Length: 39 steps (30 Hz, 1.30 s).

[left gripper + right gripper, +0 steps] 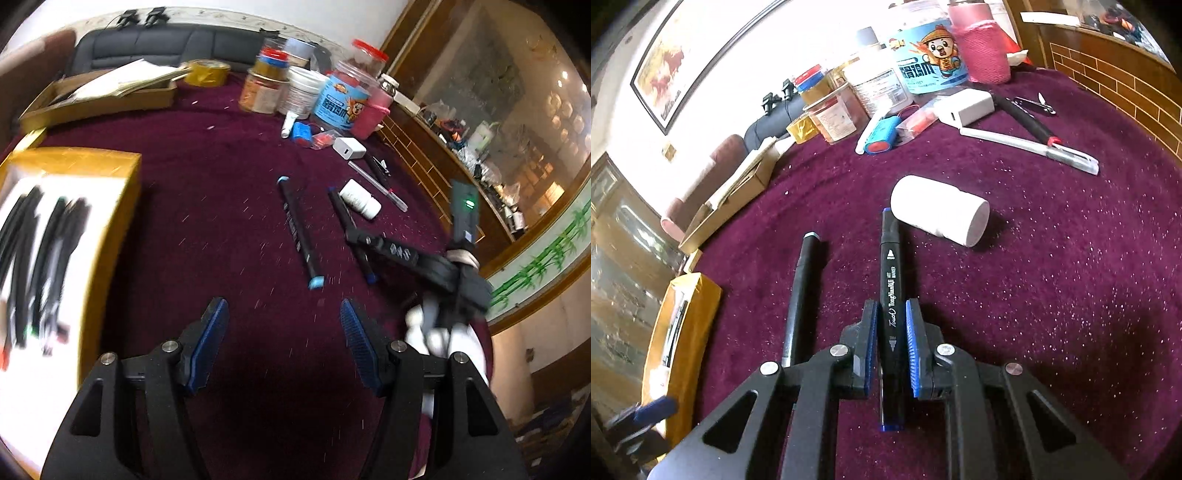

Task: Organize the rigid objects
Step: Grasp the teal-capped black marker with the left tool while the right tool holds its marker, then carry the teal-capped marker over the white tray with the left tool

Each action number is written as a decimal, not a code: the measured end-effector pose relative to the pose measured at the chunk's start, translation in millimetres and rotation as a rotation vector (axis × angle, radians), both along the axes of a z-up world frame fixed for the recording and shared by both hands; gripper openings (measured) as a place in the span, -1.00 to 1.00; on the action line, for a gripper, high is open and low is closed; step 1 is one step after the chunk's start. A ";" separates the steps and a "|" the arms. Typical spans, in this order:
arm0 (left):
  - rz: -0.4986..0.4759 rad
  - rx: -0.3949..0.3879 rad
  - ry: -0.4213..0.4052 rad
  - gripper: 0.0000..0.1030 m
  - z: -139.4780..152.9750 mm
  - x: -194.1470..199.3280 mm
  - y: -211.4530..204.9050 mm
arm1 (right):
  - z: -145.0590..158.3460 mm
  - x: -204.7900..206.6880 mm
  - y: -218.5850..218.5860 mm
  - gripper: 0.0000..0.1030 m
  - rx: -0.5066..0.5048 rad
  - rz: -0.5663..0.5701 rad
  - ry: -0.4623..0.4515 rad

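Marker (892,295) clamped between right tool (891,317) pads (lengthwise).

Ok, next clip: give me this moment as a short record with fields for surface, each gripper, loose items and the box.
surface: maroon cloth
right gripper: shut on black marker with dark blue cap
left gripper: open, nothing between its pads
loose items: light-blue-capped marker, white bottle lying on its side
box: yellow box at left, black markers inside, blurred
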<state>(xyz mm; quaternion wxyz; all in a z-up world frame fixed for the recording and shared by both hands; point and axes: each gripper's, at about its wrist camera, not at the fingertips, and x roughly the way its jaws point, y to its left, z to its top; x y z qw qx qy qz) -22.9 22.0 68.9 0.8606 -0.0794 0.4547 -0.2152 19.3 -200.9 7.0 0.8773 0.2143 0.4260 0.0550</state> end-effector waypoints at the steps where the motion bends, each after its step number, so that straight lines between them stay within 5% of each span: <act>1: -0.007 0.017 -0.006 0.20 -2.3 5.9 -7.8 | 0.5 -0.4 0.6 -0.75 -0.003 0.000 -0.001; 8: -0.025 0.221 0.021 0.20 -48.0 62.9 -63.3 | -0.1 2.2 3.4 -0.75 -0.036 0.008 -0.007; 13: -0.080 0.344 -0.087 0.25 -54.7 73.4 -87.4 | -1.4 1.9 -0.2 -0.75 -0.011 0.010 -0.005; 14: -0.094 0.342 -0.096 0.23 -54.1 73.9 -85.8 | -1.4 1.7 -0.2 -0.75 -0.011 0.010 -0.005; 18: -0.157 0.330 -0.108 -0.70 -48.8 57.2 -66.3 | -1.4 1.8 0.0 -0.75 -0.012 0.009 -0.004; 19: -0.160 0.329 -0.100 -0.75 -48.3 53.3 -62.9 | -1.4 2.1 0.3 -0.75 -0.015 0.008 -0.003; 26: -0.166 0.337 -0.080 -0.70 -49.7 59.2 -74.8 | -0.9 1.5 2.8 -0.75 -0.031 0.005 -0.003; 28: -0.163 0.346 -0.095 -0.42 -51.5 66.2 -83.9 | -1.2 1.4 1.7 -0.75 -0.022 0.004 -0.004; 31: -0.160 0.371 -0.146 -0.34 -53.8 71.6 -95.9 | -1.2 2.1 1.9 -0.75 -0.023 0.004 -0.010; 32: -0.159 0.366 -0.149 -0.36 -53.9 72.3 -95.8 | -1.2 2.3 2.0 -0.75 -0.024 0.005 -0.011; 34: -0.174 0.325 -0.137 -0.77 -53.3 70.0 -91.2 | -1.2 2.7 1.9 -0.75 -0.023 0.005 -0.014; 39: -0.154 0.272 -0.124 -0.78 -48.3 58.3 -71.1 | -2.0 2.6 -0.4 -0.75 -0.006 0.002 -0.016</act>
